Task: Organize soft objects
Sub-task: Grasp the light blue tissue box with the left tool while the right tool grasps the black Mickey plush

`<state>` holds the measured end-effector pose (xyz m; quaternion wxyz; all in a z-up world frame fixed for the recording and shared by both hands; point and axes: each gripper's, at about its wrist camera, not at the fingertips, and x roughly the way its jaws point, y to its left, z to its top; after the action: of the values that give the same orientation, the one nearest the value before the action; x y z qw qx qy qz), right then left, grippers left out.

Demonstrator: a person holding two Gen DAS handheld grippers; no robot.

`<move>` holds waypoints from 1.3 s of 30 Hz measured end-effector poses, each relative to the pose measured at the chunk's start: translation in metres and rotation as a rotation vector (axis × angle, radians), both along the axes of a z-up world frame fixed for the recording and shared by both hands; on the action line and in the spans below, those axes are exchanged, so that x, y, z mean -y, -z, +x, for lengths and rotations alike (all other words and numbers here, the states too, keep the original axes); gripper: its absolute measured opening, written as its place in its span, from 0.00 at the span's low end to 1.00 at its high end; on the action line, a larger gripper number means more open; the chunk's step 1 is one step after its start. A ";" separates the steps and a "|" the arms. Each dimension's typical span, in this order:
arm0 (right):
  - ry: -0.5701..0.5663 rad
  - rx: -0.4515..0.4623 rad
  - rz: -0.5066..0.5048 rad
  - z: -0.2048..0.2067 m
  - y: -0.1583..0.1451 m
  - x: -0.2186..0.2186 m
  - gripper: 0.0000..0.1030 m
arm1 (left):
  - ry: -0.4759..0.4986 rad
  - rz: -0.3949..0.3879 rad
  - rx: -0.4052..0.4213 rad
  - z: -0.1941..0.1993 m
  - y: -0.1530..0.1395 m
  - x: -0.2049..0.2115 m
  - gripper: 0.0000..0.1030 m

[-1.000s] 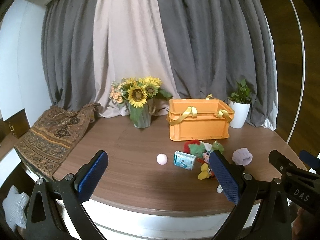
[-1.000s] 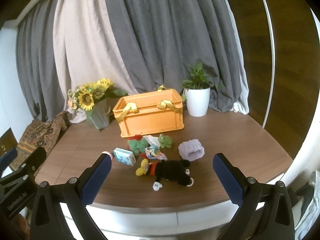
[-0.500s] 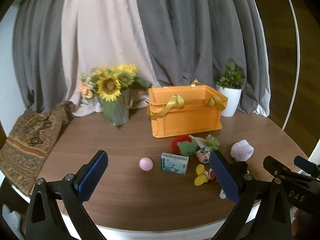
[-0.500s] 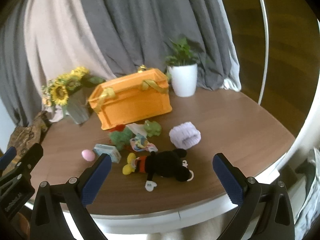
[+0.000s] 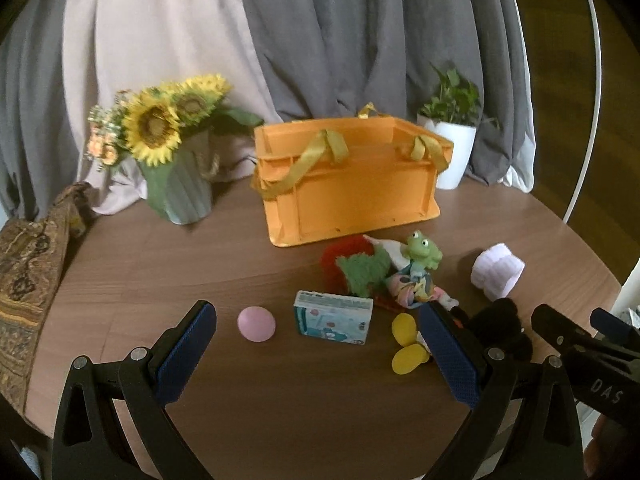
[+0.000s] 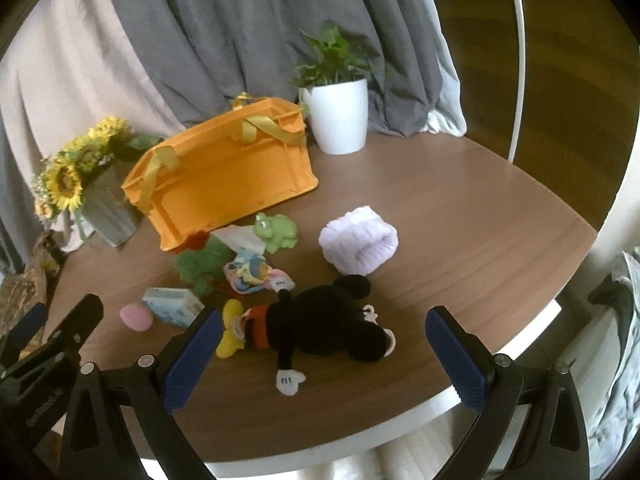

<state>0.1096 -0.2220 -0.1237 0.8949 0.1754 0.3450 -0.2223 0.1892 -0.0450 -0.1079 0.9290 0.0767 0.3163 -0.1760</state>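
Observation:
An orange crate (image 5: 348, 184) with yellow straps stands at the back of the round wooden table (image 5: 168, 264); it also shows in the right wrist view (image 6: 224, 172). In front of it lie a green frog (image 6: 276, 230), a green plush (image 6: 202, 262), a lilac knitted piece (image 6: 358, 244), a pink ball (image 5: 256, 323), a tissue pack (image 5: 333, 318) and a black mouse plush (image 6: 320, 330). My left gripper (image 5: 316, 356) is open above the near table. My right gripper (image 6: 324, 354) is open, with the mouse plush between and just beyond its fingers.
A vase of sunflowers (image 5: 176, 160) stands at the back left and a white potted plant (image 6: 338, 112) at the back right. A patterned cloth (image 5: 28, 272) hangs over the left edge. Curtains hang behind.
Both grippers have moved forward and lower over the table, so the toys look nearer. The right gripper has closed in on the mouse plush. Both jaws stay open.

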 end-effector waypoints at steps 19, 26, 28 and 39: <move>0.077 -0.039 0.038 0.040 0.051 0.020 0.93 | 0.086 0.036 -0.124 0.054 0.063 0.028 1.00; 0.083 -0.054 0.032 0.050 0.060 0.023 0.89 | 0.088 0.055 -0.128 0.067 0.074 0.031 1.00; 0.087 -0.056 0.035 0.052 0.062 0.024 0.89 | 0.081 0.058 -0.131 0.070 0.076 0.031 1.00; 0.098 -0.076 0.089 0.060 0.078 0.027 0.78 | 0.099 0.068 -0.171 0.079 0.090 0.033 0.82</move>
<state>0.1700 -0.2490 -0.2020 0.8605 0.2229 0.3794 -0.2568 0.2685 -0.0783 -0.1976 0.8857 0.1085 0.3958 -0.2169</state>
